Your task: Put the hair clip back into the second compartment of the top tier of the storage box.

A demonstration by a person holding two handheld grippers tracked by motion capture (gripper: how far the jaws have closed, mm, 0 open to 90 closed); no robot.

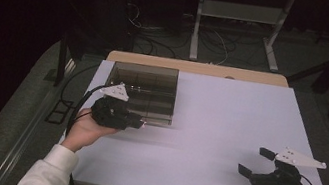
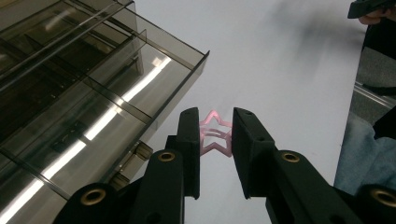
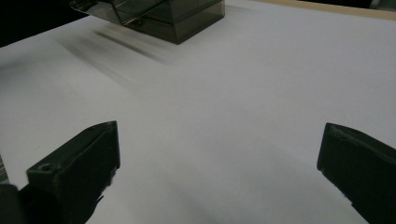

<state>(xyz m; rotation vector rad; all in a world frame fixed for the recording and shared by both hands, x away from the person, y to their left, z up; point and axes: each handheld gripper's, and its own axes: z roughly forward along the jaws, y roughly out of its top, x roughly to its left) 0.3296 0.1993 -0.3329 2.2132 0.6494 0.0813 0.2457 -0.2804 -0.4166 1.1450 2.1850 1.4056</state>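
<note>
High view: left tool sits at about 9 o'clock on the white desk, tips at the near right corner of the smoked divided box. Right tool rests at about 4 o'clock, well apart from the box, jaws spread wide and empty.

Left gripper view: jaws nearly closed on a pink star-shaped clip, pinched between the two pads and held above bare desk, just beside the box's corner. The nearest compartment lies at 10 o'clock from the clip.

Right gripper view: jaws wide apart, nothing between them; the box is far off at 11 o'clock.

Judgement: carry step in hand, clip gripped but not yet over any compartment. The next move calls for a short shift toward 10 o'clock, clearing the wall, then spreading the jaws so the clip drops inside.
</note>
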